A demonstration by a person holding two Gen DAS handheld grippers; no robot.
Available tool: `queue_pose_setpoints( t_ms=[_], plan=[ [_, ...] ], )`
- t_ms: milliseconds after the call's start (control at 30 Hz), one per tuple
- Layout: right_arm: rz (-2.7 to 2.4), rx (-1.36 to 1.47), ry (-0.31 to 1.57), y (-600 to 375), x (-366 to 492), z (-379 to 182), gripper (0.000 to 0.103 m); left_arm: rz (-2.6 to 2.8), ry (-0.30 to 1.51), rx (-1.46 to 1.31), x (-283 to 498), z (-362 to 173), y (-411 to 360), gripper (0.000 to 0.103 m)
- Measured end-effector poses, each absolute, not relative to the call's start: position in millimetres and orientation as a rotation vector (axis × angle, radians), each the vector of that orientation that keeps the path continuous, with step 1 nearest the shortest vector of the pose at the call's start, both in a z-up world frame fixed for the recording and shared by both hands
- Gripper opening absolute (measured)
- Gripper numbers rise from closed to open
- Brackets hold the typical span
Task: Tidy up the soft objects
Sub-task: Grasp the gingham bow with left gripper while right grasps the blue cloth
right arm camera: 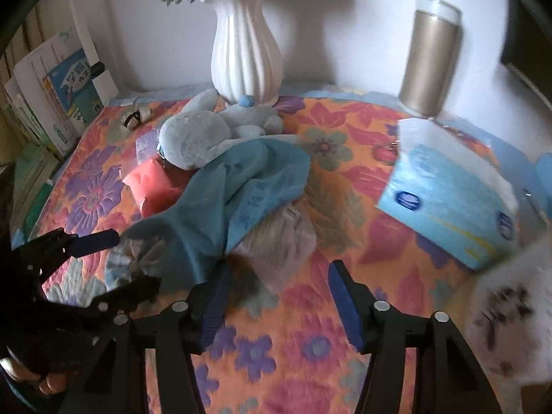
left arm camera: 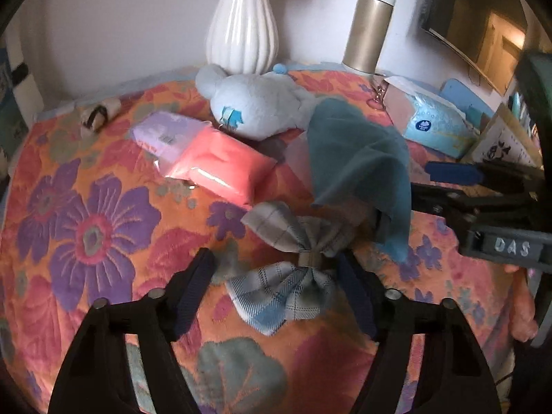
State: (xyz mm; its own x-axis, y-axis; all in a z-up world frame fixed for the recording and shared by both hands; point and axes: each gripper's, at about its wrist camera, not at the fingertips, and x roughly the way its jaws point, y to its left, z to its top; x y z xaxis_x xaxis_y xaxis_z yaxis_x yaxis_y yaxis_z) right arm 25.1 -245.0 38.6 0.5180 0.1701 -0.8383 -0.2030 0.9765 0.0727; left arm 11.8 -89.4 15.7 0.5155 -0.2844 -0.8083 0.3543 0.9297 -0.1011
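A grey-blue plaid bow (left arm camera: 293, 269) lies on the floral cloth between the fingers of my open left gripper (left arm camera: 276, 269). A teal cloth (left arm camera: 362, 169) is draped just behind it, over a clear bag with something furry (right arm camera: 276, 241). A pale blue plush toy (left arm camera: 255, 103) lies at the back by the vase. A pink soft pack (left arm camera: 220, 165) and a lilac pack (left arm camera: 165, 134) lie left of the cloth. My right gripper (right arm camera: 276, 289) is open, just in front of the bag; it also shows in the left wrist view (left arm camera: 431, 179).
A white ribbed vase (left arm camera: 241, 31) and a gold canister (left arm camera: 369, 27) stand at the back wall. A blue tissue pack (right arm camera: 448, 200) lies at the right. A small roll (left arm camera: 98, 114) lies far left. Books (right arm camera: 58, 86) stand at the left edge.
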Motion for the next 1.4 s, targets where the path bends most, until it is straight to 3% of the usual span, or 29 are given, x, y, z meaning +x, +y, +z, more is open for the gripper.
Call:
queue_pose_setpoints(
  t_ms=[33,100,200,300,400,467,500,633,767,967,1100,1300,1400],
  plan=[
    [0.242,-0.028,1.013,-243,29,37,0.059,-0.378,0.942,0.089,9,16,-89,0.062],
    [0.231,-0.054,1.052,-242,30,34,0.06,-0.388,0.927,0.097,6,17,-90,0.036],
    [0.146,-0.105,1.061,-249,15,45,0.06,-0.409,0.908,0.082,2,18,-86,0.023],
    [0.22,-0.031,0.978,-253,-2,74,0.064,-0.412,0.872,0.063,-1,23,-81,0.021],
    [0.305,0.0,0.933,-236,4,87,0.081,-0.403,0.841,0.024,-2,28,-73,0.021],
    [0.314,-0.044,0.931,-214,16,80,0.081,-0.417,0.824,-0.009,-5,31,-65,0.021],
    [0.319,-0.063,0.94,-207,22,75,0.08,-0.419,0.811,-0.019,-6,33,-62,0.021],
    [0.287,-0.14,0.979,-186,39,55,0.041,-0.416,0.805,-0.034,-11,35,-52,0.021],
    [0.282,-0.113,0.918,-198,30,67,0.013,-0.42,0.793,-0.048,-13,38,-49,0.021],
    [0.345,0.056,0.765,-234,-14,118,0.012,-0.407,0.778,-0.047,-20,39,-50,0.021],
    [0.373,0.065,0.781,-247,-61,137,0.012,-0.399,0.769,-0.036,-24,40,-52,0.021],
    [0.376,0.079,1.021,-259,-75,89,0.014,-0.392,0.773,-0.037,-24,40,-52,0.021],
    [0.299,0.089,1.054,-261,-59,55,0.016,-0.387,0.777,-0.036,-22,40,-53,0.021]
  ],
)
